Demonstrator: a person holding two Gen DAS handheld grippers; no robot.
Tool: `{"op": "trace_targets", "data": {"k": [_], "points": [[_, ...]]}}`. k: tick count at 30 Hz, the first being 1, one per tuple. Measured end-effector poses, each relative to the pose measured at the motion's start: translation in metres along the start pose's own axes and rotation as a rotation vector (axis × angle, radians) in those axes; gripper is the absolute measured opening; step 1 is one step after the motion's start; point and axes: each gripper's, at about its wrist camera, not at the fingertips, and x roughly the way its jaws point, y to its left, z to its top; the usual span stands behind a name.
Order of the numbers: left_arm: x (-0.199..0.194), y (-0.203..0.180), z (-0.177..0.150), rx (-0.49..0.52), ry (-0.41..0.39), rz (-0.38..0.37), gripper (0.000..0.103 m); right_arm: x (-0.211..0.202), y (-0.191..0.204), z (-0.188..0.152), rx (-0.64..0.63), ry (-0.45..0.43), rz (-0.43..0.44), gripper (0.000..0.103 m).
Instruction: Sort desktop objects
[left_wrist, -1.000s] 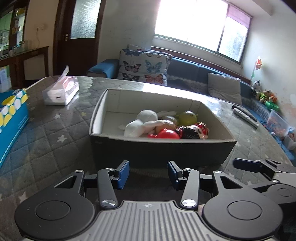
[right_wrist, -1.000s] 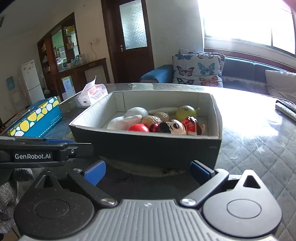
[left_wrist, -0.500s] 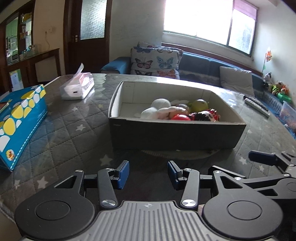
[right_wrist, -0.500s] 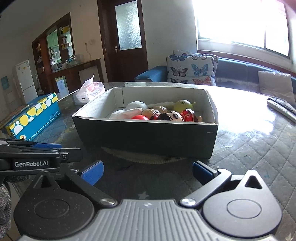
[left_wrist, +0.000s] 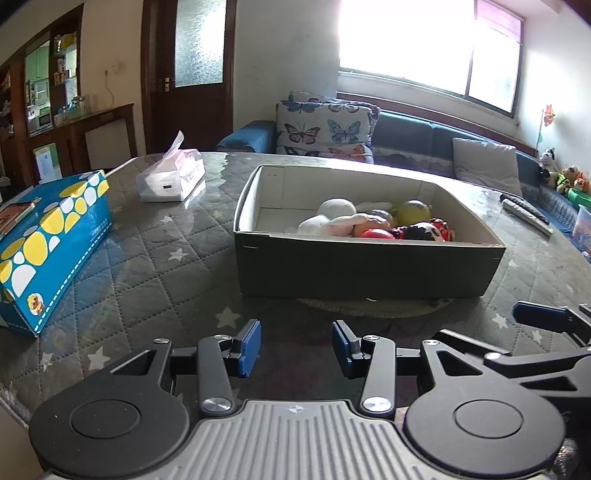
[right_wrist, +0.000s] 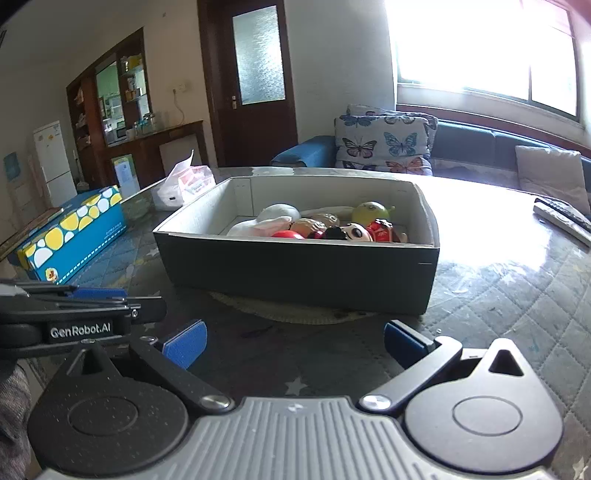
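The bench (left_wrist: 155, 266) wears a grey quilted cover with white stars under a glossy sheet. Ahead of the left tool (left_wrist: 295, 345) a dark box (left_wrist: 365, 269) sits on a round mat (left_wrist: 373, 306); a blue tissue carton (left_wrist: 48, 240) and white tissue pack (left_wrist: 171, 181) lie to its left, remotes (left_wrist: 526, 214) far right.

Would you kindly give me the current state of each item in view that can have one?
left gripper: open, empty.
right gripper: open wide, empty.
cardboard box: lidless, toys inside.
tissue pack: open, one tissue sticking up.
blue carton: lying on its side.
door: shut.
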Motion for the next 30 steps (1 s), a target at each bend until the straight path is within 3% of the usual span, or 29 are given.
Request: {"op": "trace_targets", "data": {"k": [9, 30], "points": [[0.009, 0.000, -0.003, 0.004, 0.039, -0.036, 0.043, 0.006, 0.002, 0.000, 0.016, 0.017, -0.032, 0.103], [0.025, 0.000, 0.002, 0.013, 0.063, -0.026, 0.042, 0.024, -0.001, 0.006, 0.033, 0.052, -0.045, 0.103]]}}
